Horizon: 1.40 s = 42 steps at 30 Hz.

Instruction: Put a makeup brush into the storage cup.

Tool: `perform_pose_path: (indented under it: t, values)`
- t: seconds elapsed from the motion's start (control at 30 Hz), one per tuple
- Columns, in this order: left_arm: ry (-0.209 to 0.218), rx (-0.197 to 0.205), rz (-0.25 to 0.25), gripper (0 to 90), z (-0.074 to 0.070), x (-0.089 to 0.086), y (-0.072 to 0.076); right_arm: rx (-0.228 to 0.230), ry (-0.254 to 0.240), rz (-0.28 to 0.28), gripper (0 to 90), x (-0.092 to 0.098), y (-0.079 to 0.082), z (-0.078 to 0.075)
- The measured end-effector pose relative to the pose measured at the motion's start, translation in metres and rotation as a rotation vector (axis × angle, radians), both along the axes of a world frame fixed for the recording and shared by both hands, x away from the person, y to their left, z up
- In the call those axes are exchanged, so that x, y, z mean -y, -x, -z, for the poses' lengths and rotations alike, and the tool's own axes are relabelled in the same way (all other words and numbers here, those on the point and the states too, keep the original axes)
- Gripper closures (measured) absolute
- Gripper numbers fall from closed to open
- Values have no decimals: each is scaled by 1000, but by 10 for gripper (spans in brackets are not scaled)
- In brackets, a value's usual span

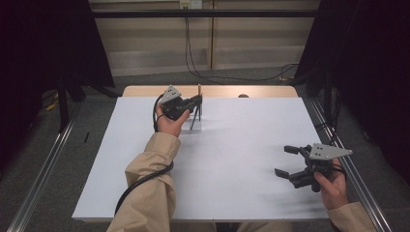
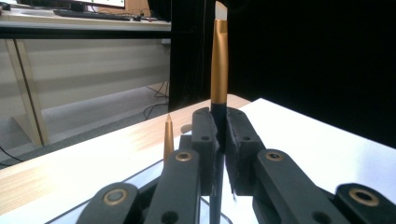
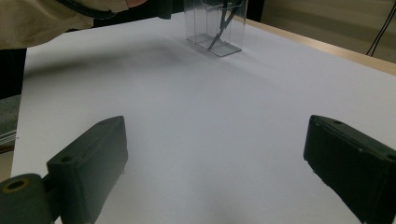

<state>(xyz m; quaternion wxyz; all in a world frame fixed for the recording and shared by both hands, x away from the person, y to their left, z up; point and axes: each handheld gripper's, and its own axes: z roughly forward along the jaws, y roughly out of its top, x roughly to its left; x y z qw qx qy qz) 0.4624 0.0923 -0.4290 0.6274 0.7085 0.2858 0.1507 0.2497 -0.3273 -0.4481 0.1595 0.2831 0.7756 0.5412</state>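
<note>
Clamping a gold-handled brush (image 2: pixel 219 70) upright, left hand-held gripper (image 1: pixel 193 103) sits over the clear holder (image 3: pixel 215 28) at the desk's (image 1: pixel 232 145) far side. Right hand-held gripper (image 1: pixel 288 161) hangs released near the right edge.

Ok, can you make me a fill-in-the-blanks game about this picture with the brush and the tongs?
1. The left tongs are shut on a brush with a ____ coloured handle.
2. The right tongs have their jaws wide ____.
3. The clear holder stands on the ____ table top.
4. A second, shorter brush leans ____ the clear holder.

Missing words: gold; open; white; inside
</note>
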Motion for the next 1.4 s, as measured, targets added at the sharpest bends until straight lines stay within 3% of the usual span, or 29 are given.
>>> perform_pose_path:
  t: [0.37, 0.5, 0.57, 0.67, 0.73, 0.83, 1.4]
  values:
    - [-6, -6, 8, 832, 0, 0, 1, 3, -3, 2, 60, 1, 1, -1]
    - [6, -25, 26, 825, 1, -1, 0, 2, 0, 2, 60, 1, 1, -1]
    - [8, -27, 33, 750, 0, 0, 0, 1, 0, 0, 60, 0, 1, -1]
    - [8, -39, 6, 448, -1, 0, -1, 2, 1, -1, 60, 0, 1, -1]
    - [14, -52, -8, 335, -2, -1, -1, 2, 1, -1, 60, 0, 1, -1]
    - [7, -46, -19, 238, -4, -4, -1, 2, 0, -1, 60, 0, 1, -1]
    - [-3, -25, -9, 124, -11, -11, 9, 3, 1, -2, 59, -1, 1, -1]
